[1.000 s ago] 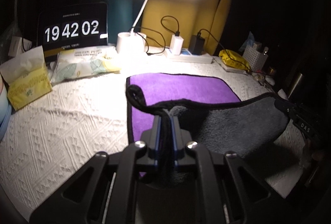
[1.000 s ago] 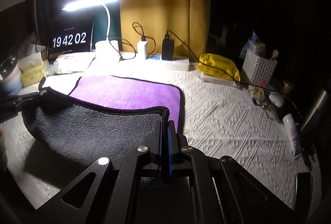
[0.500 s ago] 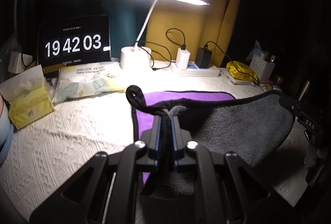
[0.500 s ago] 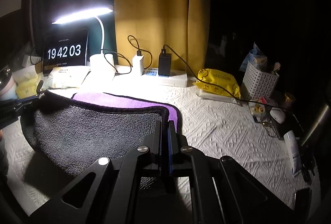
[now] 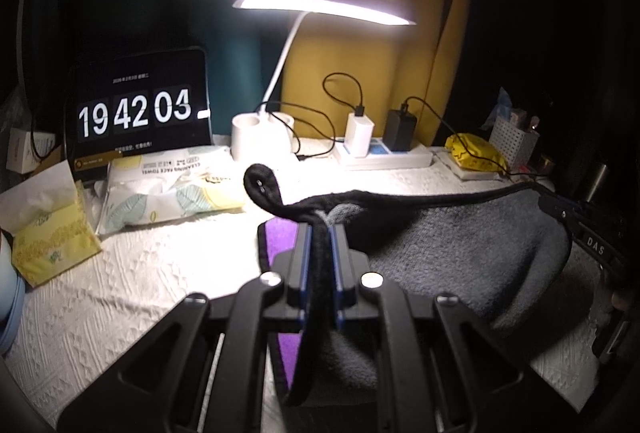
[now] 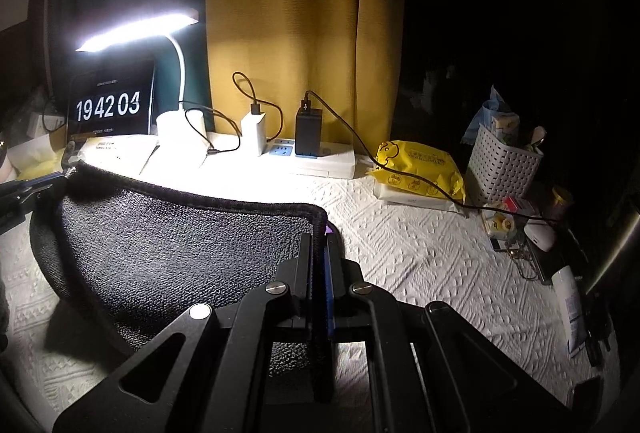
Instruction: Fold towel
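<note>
The towel (image 5: 460, 249) is grey on one face and purple on the other, with a black hem. Its near half is lifted and carried over the purple half lying on the table. My left gripper (image 5: 320, 229) is shut on the towel's left corner, whose black loop sticks up. My right gripper (image 6: 319, 237) is shut on the right corner of the towel (image 6: 180, 245). The grey face hangs between the two grippers. Only a sliver of purple shows in either view. The right gripper also shows at the right edge of the left wrist view (image 5: 560, 209).
A white textured cloth covers the table (image 6: 420, 257). At the back stand a lit desk lamp (image 5: 260, 137), a clock screen (image 5: 136, 113), tissue packs (image 5: 168, 189), a power strip (image 6: 312, 157), a yellow pack (image 6: 420, 165) and a white basket (image 6: 500, 165). Small items lie at the right.
Both grippers have carried the towel's near edge up and towards the back. The grey face now covers nearly all of the purple face.
</note>
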A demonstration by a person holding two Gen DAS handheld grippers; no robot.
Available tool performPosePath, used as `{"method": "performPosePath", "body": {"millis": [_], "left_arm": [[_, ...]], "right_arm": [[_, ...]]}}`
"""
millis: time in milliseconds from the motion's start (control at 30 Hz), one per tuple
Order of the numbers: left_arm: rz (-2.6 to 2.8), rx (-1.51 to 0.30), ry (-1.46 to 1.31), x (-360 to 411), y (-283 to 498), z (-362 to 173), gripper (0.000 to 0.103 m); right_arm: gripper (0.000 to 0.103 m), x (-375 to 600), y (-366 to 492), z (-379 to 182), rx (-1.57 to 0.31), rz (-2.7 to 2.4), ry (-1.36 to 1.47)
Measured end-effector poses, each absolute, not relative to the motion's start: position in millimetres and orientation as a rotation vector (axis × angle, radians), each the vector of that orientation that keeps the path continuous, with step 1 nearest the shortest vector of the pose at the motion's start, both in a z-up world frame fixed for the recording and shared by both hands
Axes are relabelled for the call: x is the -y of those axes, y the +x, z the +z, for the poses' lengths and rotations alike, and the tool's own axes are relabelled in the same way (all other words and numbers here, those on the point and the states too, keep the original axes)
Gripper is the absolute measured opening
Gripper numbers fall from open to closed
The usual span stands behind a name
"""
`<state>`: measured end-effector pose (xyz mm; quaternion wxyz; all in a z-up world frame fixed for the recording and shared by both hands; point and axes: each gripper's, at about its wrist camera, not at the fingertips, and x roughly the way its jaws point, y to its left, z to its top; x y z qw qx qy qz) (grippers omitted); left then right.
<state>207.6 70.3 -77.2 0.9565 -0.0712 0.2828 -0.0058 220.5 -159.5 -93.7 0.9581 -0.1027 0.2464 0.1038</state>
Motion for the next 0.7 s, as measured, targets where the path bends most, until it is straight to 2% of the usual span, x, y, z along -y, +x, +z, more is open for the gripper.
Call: {"method": "performPosePath", "body": {"millis": [700], "left_arm": [[0.019,-0.601,-0.137,-76,261,-100,0.01]], "right_arm": [[0.005,150,276,-110,-0.506,0.181,-0.217]]}}
